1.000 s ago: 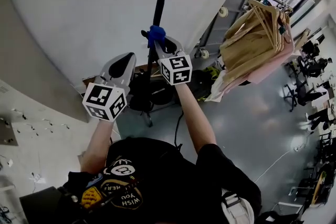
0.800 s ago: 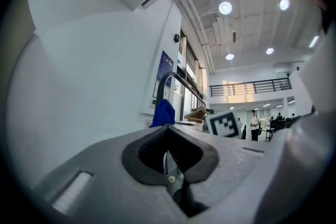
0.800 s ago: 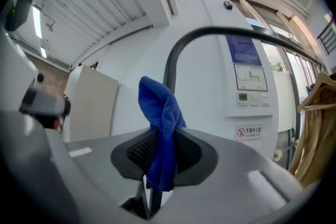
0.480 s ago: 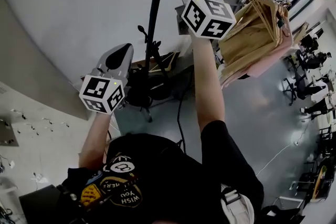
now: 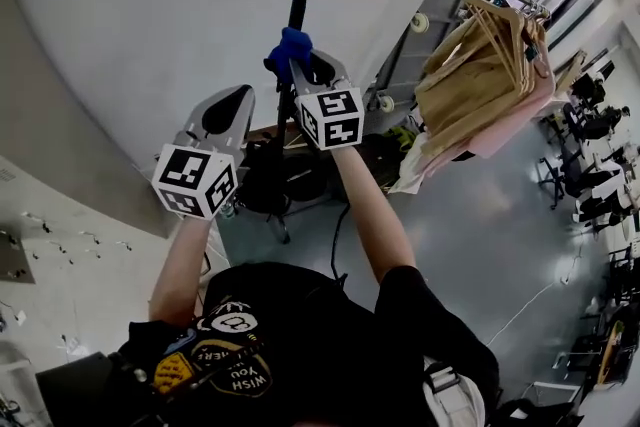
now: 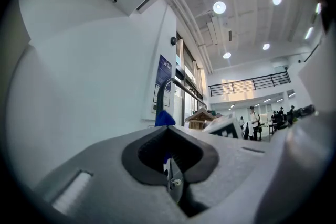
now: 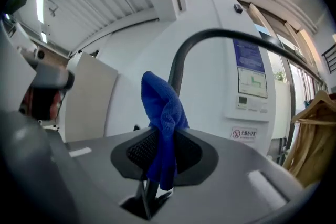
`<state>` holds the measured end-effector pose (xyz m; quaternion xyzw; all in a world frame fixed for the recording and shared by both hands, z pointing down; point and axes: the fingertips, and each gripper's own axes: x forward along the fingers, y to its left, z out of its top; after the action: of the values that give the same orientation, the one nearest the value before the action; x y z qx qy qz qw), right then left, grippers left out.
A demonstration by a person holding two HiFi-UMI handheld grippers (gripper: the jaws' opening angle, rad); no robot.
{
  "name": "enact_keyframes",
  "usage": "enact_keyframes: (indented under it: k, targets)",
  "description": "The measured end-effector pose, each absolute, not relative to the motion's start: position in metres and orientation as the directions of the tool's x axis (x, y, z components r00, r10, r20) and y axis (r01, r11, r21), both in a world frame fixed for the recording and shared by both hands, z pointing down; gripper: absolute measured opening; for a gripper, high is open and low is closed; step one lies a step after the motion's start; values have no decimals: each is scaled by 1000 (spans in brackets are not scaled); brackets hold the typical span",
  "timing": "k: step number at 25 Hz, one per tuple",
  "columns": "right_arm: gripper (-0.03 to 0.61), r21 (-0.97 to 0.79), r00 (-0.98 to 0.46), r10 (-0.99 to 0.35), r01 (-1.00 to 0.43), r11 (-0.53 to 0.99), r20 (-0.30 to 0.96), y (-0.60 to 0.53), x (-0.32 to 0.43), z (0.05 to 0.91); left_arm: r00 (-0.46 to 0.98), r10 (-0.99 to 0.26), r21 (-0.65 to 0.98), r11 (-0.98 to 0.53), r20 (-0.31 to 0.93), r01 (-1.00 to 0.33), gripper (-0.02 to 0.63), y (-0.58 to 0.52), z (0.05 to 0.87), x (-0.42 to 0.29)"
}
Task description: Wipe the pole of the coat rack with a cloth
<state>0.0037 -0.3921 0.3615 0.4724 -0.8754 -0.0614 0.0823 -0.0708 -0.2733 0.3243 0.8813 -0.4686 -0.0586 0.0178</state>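
1. Lower than half a second ago, the right gripper (image 5: 297, 67) has come down from the bend to the upright stretch of the black pole (image 5: 297, 0). Its jaws pinch the blue cloth (image 5: 287, 47) against the pole. The pole stands vertical, then curves right into a rail crowded with wooden hangers (image 5: 480, 65). The left gripper (image 5: 230, 107) hangs just left, clear of the pole.
2. Left gripper view: the jaws are pressed together on nothing, with pole and cloth beyond them.
3. Right gripper view: the fuzzy, folded cloth stands up from the clamped jaws, in front of the smooth round tube. A wall panel (image 7: 251, 84) is behind.
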Motion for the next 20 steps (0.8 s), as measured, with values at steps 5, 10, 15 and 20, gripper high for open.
enact_keyframes:
  k: [5, 10, 15, 20]
  targets:
    - [75, 169, -573, -800, -783, 598, 177, -391, 9, 419, 575, -814, 92, -580, -76, -809, 0, -272, 329, -62]
    - [74, 180, -607, -794, -786, 592, -37, -387, 13, 321, 578, -812, 89, -584, -81, -807, 0, -274, 327, -63]
    - [74, 83, -501, -831, -864, 497, -241, -401, 42, 179, 575, -814, 91, -581, -80, -809, 0, -272, 327, -62]
    - [74, 42, -444, -874, -895, 445, -198, -414, 45, 165, 561, -824, 109, -567, -80, -817, 0, -267, 331, -66]
